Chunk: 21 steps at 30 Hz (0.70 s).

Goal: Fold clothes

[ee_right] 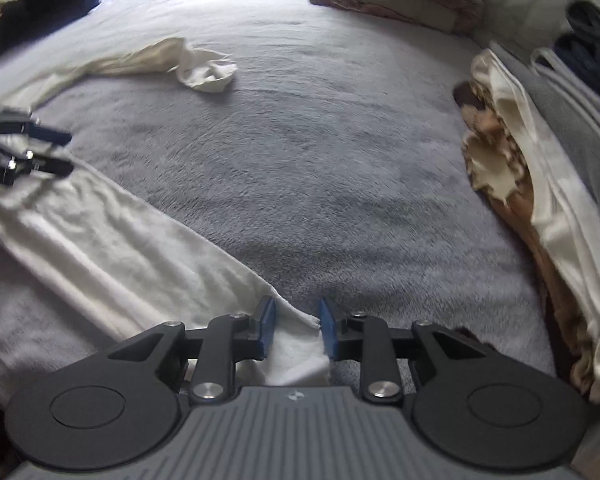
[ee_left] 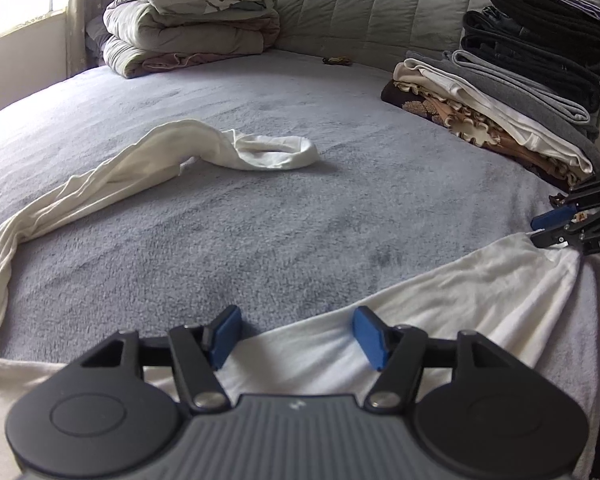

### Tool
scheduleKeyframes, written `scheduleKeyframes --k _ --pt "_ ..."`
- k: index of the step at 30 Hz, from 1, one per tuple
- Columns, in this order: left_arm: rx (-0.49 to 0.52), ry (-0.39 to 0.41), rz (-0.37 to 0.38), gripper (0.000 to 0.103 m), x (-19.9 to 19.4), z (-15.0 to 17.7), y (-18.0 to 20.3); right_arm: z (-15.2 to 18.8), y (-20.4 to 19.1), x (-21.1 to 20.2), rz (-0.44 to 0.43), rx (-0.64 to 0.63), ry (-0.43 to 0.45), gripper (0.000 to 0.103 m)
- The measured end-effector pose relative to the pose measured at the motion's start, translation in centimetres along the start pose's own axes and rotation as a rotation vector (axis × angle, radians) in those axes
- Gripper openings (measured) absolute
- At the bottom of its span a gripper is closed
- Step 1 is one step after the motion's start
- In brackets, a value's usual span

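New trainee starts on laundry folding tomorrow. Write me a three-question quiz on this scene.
1. True or false: the left tool is shut on a black garment.
2. What lies between the right tool's pads? A) a pillow B) a corner of the white garment C) nothing
3. In the left wrist view, on which side of the bed is the stack of folded clothes?
Key: 1 false, its jaws stand open above the white garment. 2 B. 3 the right side.
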<state>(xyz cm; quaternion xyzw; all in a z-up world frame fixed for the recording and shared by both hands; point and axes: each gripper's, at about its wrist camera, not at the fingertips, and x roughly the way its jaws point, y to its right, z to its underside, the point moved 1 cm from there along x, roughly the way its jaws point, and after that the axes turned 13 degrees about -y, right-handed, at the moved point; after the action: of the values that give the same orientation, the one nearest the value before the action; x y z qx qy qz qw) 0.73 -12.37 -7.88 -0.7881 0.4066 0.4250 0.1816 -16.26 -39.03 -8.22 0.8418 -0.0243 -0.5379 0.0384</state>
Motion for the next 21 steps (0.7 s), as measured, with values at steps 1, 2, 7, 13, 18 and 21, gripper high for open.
scheduleKeyframes --k 1,2,7,13,18,21 --pt "-0.004 0.007 -0.002 0.058 -0.1 0.0 0.1 0.0 -0.2 0.0 -0.003 -0.009 0.003 0.008" --pt "-0.006 0.015 -0.002 0.048 -0.1 0.1 0.2 -0.1 -0.3 -0.1 0.001 -0.016 0.008 0.007" --pt "-0.020 0.046 -0.001 0.002 -0.3 0.0 0.9 -0.5 -0.2 -0.8 0.074 0.004 0.066 0.006" --pt "-0.039 0.123 -0.068 0.001 -0.5 -0.1 1.4 -1.6 1.0 -1.6 0.118 0.073 0.142 0.006" --pt "-0.089 0.174 -0.094 0.001 -0.7 -0.8 1.0 -3.2 1.1 -1.2 0.165 0.068 0.163 0.006" --pt "-0.111 0.176 -0.115 0.001 -0.2 -1.3 0.8 -4.2 1.2 -0.6 0.182 0.070 0.162 0.006"
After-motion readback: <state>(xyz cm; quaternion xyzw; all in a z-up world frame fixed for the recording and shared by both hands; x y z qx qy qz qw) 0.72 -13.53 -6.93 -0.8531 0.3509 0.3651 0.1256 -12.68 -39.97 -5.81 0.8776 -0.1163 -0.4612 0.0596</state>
